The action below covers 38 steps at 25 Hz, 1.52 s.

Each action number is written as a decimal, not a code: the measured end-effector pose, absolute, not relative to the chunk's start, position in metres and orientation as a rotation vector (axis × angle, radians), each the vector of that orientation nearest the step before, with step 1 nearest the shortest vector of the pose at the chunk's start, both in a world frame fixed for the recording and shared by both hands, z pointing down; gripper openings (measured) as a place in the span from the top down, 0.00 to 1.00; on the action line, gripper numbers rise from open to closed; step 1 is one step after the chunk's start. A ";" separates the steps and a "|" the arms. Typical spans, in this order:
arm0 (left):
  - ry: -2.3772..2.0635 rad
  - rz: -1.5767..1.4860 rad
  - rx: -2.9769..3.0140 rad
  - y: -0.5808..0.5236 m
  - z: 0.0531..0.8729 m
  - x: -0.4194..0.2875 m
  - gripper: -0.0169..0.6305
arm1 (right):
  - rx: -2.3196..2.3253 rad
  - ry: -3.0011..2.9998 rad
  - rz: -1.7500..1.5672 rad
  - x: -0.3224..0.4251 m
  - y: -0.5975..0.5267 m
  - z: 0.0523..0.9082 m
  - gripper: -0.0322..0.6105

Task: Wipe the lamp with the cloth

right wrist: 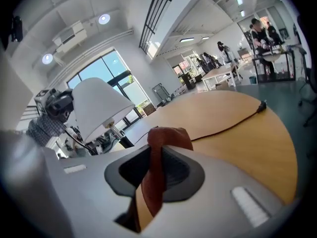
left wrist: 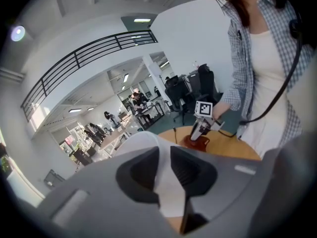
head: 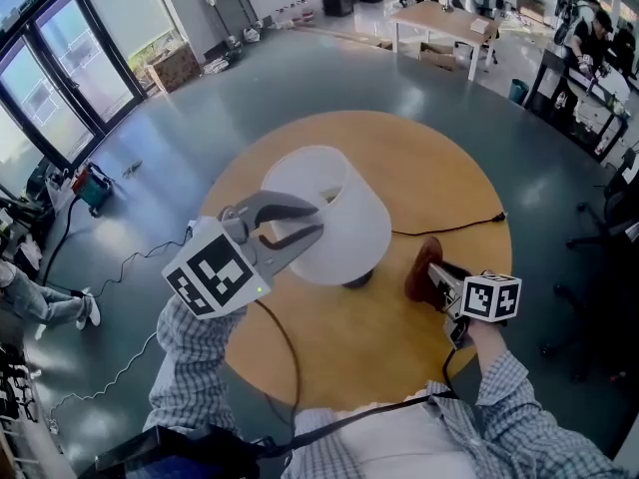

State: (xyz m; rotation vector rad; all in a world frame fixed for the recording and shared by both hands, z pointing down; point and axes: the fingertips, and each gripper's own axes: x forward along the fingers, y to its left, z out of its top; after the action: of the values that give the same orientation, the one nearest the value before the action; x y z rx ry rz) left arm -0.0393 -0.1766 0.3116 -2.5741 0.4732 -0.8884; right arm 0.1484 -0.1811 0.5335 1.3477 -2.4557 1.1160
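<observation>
Two tools, left (head: 317, 219) gripping lampshade (head: 349, 213), right (head: 437, 282) cloth (head: 419, 264)

A white-shaded lamp (head: 349, 223) stands near the middle of the round wooden table (head: 439, 168). From eight o'clock the left gripper (head: 319, 218) reaches in, its jaws astride the shade's rim and seemingly pinching it. At four o'clock of the lamp, the right gripper (head: 431, 282) holds a reddish-brown cloth (head: 421, 267) near the dark base. A black cord (head: 449, 230) runs off toward three o'clock.
</observation>
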 end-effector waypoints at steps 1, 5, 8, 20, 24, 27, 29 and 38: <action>0.464 -0.897 -2.564 -0.174 0.313 -0.035 0.86 | 1.338 -2.439 1.054 0.151 -0.178 0.534 0.84; 0.428 -0.926 -2.519 -0.167 0.316 -0.024 0.86 | 1.240 -2.362 0.731 0.146 -0.166 0.533 0.84; 0.421 -0.949 -2.482 -0.163 0.317 -0.019 0.85 | 1.117 -2.294 0.546 0.132 -0.153 0.542 0.84; 0.391 -0.961 -2.376 -0.149 0.323 0.010 0.83 | 0.631 -2.132 0.352 0.036 -0.088 0.622 0.83; 0.432 -0.933 -2.358 -0.147 0.323 0.012 0.82 | 0.529 -2.110 0.341 0.026 -0.069 0.641 0.75; 0.459 -0.905 -2.351 -0.149 0.321 0.011 0.81 | 0.521 -2.109 0.369 0.025 -0.065 0.649 0.63; 0.487 -0.873 -2.347 -0.151 0.317 0.008 0.78 | 0.519 -2.107 0.393 0.022 -0.061 0.649 0.56; 0.586 -0.713 -2.397 -0.154 0.292 -0.006 0.65 | 0.644 -2.206 0.499 0.027 -0.059 0.621 0.50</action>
State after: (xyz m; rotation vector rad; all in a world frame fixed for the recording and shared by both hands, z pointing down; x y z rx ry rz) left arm -0.0057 -0.1544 0.2923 -2.3973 0.5861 -0.7135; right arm 0.0273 -0.0587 0.6210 0.6444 -2.2064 0.4986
